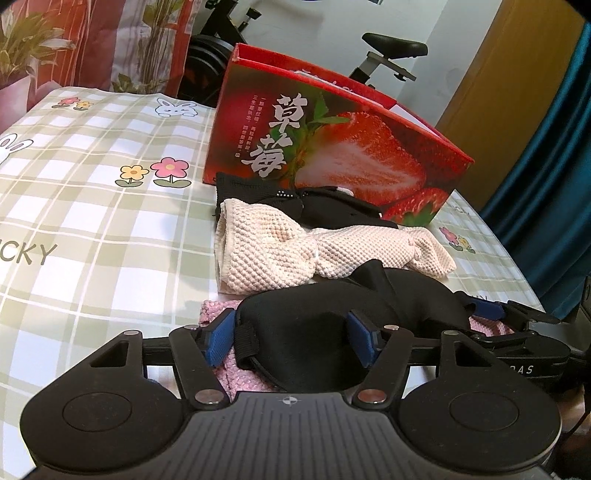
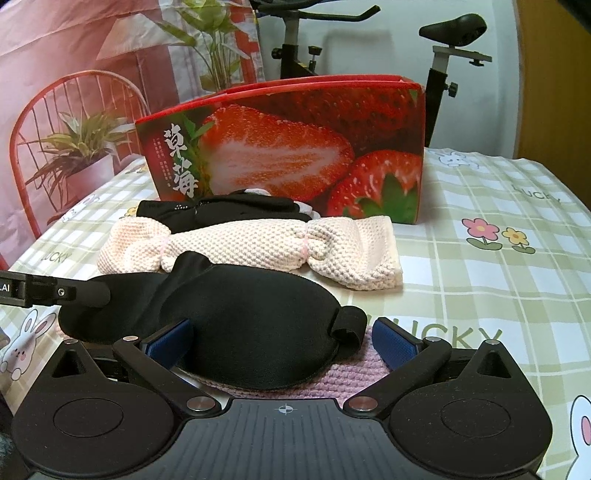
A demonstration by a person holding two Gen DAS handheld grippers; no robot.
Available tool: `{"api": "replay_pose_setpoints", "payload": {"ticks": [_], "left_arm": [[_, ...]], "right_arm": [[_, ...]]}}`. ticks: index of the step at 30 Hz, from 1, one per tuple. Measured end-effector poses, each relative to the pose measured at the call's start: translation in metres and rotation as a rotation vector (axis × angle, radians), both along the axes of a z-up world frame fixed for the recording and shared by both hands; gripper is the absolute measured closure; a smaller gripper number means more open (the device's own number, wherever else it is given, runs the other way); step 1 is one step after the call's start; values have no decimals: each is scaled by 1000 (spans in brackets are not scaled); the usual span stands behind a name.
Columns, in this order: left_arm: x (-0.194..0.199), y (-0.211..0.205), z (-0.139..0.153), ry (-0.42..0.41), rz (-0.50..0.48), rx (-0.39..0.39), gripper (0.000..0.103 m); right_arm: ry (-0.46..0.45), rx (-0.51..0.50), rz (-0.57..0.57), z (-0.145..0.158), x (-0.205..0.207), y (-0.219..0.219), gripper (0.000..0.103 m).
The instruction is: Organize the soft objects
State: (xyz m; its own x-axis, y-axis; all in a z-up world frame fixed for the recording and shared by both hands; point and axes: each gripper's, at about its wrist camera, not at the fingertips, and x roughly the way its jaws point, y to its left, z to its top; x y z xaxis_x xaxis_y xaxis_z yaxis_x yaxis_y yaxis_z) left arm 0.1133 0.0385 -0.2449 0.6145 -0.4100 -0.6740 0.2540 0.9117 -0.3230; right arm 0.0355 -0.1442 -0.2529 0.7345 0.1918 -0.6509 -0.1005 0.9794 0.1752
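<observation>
A black eye mask (image 1: 295, 325) (image 2: 251, 314) lies on a pink knitted cloth (image 1: 243, 380) (image 2: 354, 373) on the checked tablecloth. My left gripper (image 1: 291, 339) straddles the mask's strap end. Its jaws stand apart, one blue pad beside the mask's edge and the other over its middle, and the mask looks undeformed. My right gripper (image 2: 282, 343) straddles the other end, wide open, with its right pad clear of the strap loop. Behind the mask lie a cream waffle-knit cloth (image 1: 273, 251) (image 2: 266, 243) and a black fabric piece (image 1: 332, 210) (image 2: 221, 210).
A red strawberry-print box (image 1: 332, 147) (image 2: 295, 147) stands open-topped just behind the fabrics. The checked tablecloth (image 1: 92, 221) (image 2: 498, 277) stretches to both sides. An exercise bike (image 2: 454, 29) stands beyond the table, and a teal curtain (image 1: 554, 184) hangs at the right.
</observation>
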Motion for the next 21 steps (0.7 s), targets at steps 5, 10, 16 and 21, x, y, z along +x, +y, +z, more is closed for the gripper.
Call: {"api": "replay_pose_setpoints", "payload": {"ticks": [5,10,16,21], "left_arm": [[-2,-3,0,-12,-9,21,36],[-2,-2,0,-13,-8,19,36],[-2,-3,0,-16,-10,24,36],[-3,-3,0,-16,-10,24,36]], "right_arm": [[-2,9,-6,0,-1,0,0],[-3,16,-8,0,-2,0,0],[1,24,-7,0,-1,-2,0],[17,48,-3,3,1,-5,0]]}}
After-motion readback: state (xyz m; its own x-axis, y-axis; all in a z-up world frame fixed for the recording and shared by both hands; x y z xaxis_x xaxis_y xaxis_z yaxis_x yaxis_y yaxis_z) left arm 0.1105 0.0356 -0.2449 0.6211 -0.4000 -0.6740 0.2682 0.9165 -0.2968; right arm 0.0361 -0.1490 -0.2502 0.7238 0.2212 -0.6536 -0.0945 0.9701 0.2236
